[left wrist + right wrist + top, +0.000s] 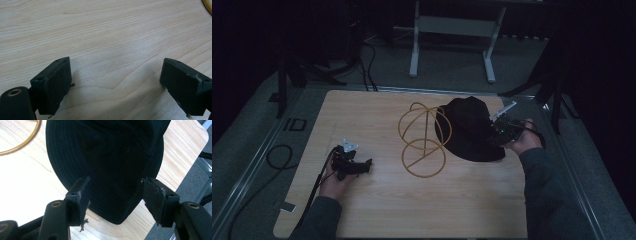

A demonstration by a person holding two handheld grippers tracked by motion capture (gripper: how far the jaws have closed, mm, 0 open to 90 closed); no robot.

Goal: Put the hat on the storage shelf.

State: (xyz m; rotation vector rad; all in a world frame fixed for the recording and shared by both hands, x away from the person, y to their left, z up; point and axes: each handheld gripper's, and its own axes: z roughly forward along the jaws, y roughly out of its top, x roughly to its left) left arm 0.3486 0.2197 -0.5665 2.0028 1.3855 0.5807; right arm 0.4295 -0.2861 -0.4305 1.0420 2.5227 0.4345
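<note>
One black hat [469, 127], one gold wire stand [423, 140], two hand-held grippers.

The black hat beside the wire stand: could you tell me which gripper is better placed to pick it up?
Right. The right gripper is at the black hat, jaws open over its brim. The left gripper rests on bare table, beyond the wire stand.

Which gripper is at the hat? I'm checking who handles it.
The right gripper, its open jaws either side of the black hat's brim. The left gripper rests over bare table.
</note>
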